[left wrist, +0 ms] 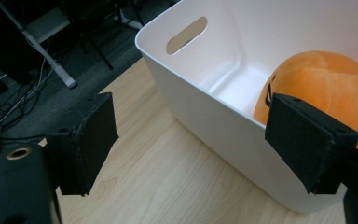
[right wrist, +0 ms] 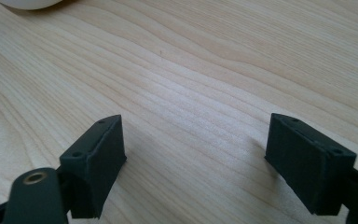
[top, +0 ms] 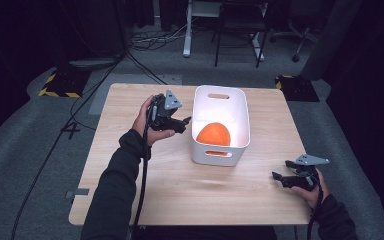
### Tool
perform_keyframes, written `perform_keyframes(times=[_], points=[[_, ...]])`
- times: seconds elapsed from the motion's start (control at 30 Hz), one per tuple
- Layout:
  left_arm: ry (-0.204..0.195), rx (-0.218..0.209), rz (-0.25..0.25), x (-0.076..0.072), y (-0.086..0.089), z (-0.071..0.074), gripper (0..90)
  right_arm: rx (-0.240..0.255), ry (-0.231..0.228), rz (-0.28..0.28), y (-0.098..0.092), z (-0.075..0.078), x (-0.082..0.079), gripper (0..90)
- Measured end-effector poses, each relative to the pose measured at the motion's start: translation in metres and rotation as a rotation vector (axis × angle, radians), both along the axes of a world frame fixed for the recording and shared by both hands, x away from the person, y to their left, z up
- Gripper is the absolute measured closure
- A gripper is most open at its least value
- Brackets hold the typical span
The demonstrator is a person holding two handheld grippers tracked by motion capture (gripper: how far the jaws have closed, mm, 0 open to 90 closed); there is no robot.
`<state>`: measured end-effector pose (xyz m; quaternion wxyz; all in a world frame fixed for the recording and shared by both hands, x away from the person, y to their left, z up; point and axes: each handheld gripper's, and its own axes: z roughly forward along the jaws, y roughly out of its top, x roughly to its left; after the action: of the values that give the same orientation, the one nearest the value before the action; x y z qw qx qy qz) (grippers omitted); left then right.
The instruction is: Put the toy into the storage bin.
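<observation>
Orange and plush, the ball point(top: 213, 134) lying in the white bin point(top: 240, 107) near the table's far edge looks light and squashy, best pinched across its rounded top, while the left gripper point(top: 182, 121) beside the bin and the right gripper point(top: 281, 172) near the right-hand near corner both gape empty.

Glossy white plastic bin point(top: 220, 102), fuzzy orange plush ball point(top: 213, 134), pale matt wood table point(top: 180, 190)

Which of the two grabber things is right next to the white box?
The left gripper. Its open fingers sit beside the white box holding the orange ball. The right gripper waits by the table's near corner.
</observation>
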<state>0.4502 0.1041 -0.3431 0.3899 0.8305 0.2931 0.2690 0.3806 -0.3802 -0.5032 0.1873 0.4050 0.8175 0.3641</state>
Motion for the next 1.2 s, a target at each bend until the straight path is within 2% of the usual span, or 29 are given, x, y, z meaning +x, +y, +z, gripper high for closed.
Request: perform_keyframes(times=[0.1, 0.2, 0.23, 0.27, 0.37, 0.43, 0.5, 0.57, 0.6, 0.67, 0.77, 1.0, 1.07, 1.1, 1.13, 1.2], points=[[-0.003, -0.009, 0.004, -0.001, 0.003, -0.002, 17.0, -0.002, 0.002, 0.002, 0.000, 0.000, 0.000, 19.5], [-0.006, 0.009, 0.012, -0.003, 0.008, -0.003, 17.0, 0.000, 0.000, 0.000, 0.000, 0.000, 0.000, 19.5], [0.000, 0.002, 0.015, -0.004, 0.008, -0.005, 17.0, -0.004, 0.002, 0.004, 0.000, 0.000, 0.000, 19.5], [-0.010, 0.015, 0.014, -0.004, 0.009, -0.005, 17.0, -0.002, 0.000, 0.002, 0.000, 0.000, 0.000, 19.5], [0.006, 0.008, 0.018, -0.006, 0.012, -0.010, 16.9, -0.002, 0.001, 0.002, 0.000, 0.000, 0.000, 19.5], [-0.005, 0.030, 0.022, -0.007, 0.014, -0.011, 16.7, 0.000, 0.000, 0.001, 0.000, 0.000, 0.000, 19.5], [0.004, 0.030, 0.029, -0.007, 0.015, -0.014, 16.7, -0.001, -0.001, 0.002, 0.000, 0.000, 0.000, 19.4], [0.002, 0.050, 0.031, -0.008, 0.017, -0.017, 16.6, 0.000, -0.002, 0.003, 0.000, 0.000, 0.001, 19.1], [0.004, 0.051, 0.051, -0.010, 0.017, -0.019, 16.6, 0.000, -0.002, 0.003, 0.000, 0.000, 0.001, 19.1], [0.008, 0.070, 0.040, -0.010, 0.019, -0.020, 16.7, 0.000, -0.002, 0.003, 0.000, 0.000, 0.001, 19.1], [0.017, 0.072, 0.043, -0.012, 0.022, -0.025, 16.7, 0.000, -0.002, 0.003, 0.000, 0.000, 0.001, 19.1], [0.012, 0.121, 0.058, -0.018, 0.028, -0.035, 16.7, 0.000, -0.002, 0.003, 0.000, 0.000, 0.001, 19.1], [0.030, 0.120, 0.052, -0.020, 0.029, -0.039, 16.7, 0.003, 0.000, 0.002, 0.000, 0.000, 0.001, 19.0], [0.026, 0.139, 0.052, -0.021, 0.030, -0.039, 16.7, 0.004, 0.000, 0.002, 0.000, 0.000, 0.001, 19.0], [0.032, 0.138, 0.046, -0.021, 0.030, -0.041, 16.6, 0.003, 0.000, 0.003, 0.000, 0.000, 0.001, 19.0], [0.020, 0.150, 0.055, -0.024, 0.031, -0.043, 16.7, 0.004, 0.000, 0.002, 0.000, 0.000, 0.001, 19.0]])
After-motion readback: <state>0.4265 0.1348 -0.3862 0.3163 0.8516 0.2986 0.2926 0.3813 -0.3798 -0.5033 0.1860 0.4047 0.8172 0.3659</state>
